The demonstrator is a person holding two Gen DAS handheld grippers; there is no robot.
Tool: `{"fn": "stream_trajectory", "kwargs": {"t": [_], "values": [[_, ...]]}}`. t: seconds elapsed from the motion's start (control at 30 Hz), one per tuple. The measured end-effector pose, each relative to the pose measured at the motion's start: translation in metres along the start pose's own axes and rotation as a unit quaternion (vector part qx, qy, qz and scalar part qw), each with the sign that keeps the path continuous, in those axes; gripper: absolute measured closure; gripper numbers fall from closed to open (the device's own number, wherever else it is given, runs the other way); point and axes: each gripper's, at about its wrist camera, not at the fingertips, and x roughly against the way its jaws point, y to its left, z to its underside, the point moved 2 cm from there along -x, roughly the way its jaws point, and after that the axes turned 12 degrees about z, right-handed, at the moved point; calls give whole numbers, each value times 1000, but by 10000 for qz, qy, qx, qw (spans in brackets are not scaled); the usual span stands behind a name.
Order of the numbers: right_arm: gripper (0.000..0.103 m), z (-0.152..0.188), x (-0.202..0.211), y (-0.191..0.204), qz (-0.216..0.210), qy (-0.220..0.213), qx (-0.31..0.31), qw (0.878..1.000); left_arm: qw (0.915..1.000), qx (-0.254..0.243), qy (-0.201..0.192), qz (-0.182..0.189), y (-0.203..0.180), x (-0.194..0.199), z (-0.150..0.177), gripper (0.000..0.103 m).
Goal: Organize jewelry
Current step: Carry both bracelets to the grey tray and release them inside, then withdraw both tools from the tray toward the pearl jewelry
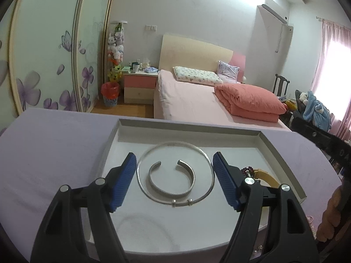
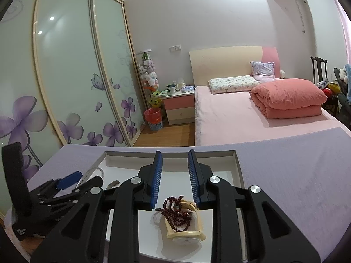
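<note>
Shallow white cardboard tray (image 1: 283, 153) on lavender-covered surface (image 1: 54, 144), lower centre of frame. Left tool (image 1: 174, 161) spread wide, holding nothing, straddling thin silver neck ring (image 1: 140, 184) with open silver cuff bangle (image 1: 153, 183) inside it.

Right tool (image 2: 174, 164) parted narrowly, empty, above dark red bead strand (image 2: 177, 215) heaped on cream wristwatch (image 2: 188, 236).

Judgement: lower squarely, pinch one rim only. No legible writing.

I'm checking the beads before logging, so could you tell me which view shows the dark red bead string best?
The right wrist view: the dark red bead string lies whole across the cream wristwatch. The left wrist view shows only a few beads behind a finger.
</note>
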Motion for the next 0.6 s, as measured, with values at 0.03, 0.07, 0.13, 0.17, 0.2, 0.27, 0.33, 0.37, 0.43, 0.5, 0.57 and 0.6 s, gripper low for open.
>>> {"fn": "stream_trajectory", "kwargs": {"t": [0.03,0.07,0.13,0.17,0.2,0.27,0.33,0.37,0.43,0.5,0.57,0.6], "values": [[78,-1,0,-1,2,-2,-9,10000,10000,-20,-22,-25,0,0,0,32],[78,-1,-1,-2,-1,-1,-20,10000,10000,-34,-47,-35,1,1,0,32],[78,0,-1,-3,4,7,-30,10000,9999,-20,-104,-32,3,2,-4,31],[78,0,-1,-1,8,11,-29,10000,9999,-24,-125,-41,4,3,-4,29],[78,0,-2,-1,8,17,-28,10000,9999,-27,-135,-58,3,3,-4,29],[78,0,-4,-1,15,27,-25,10000,9999,-20,-144,-89,4,3,-2,29],[78,0,-4,-1,15,32,-23,10000,9999,12,-129,-101,6,2,-3,29],[78,1,-4,-1,18,30,-25,10000,9999,29,-127,-112,7,2,-3,29],[78,1,-4,-2,24,38,-26,10000,9998,44,-126,-122,8,2,-3,29],[78,2,-4,-3,19,41,-24,10000,9998,49,-117,-131,9,1,-3,29],[78,1,-4,-3,27,35,-19,10000,9998,46,-114,-140,10,1,-3,29],[78,1,-4,-3,22,34,-22,10000,9998,44,-113,-145,10,1,-4,29]]}}
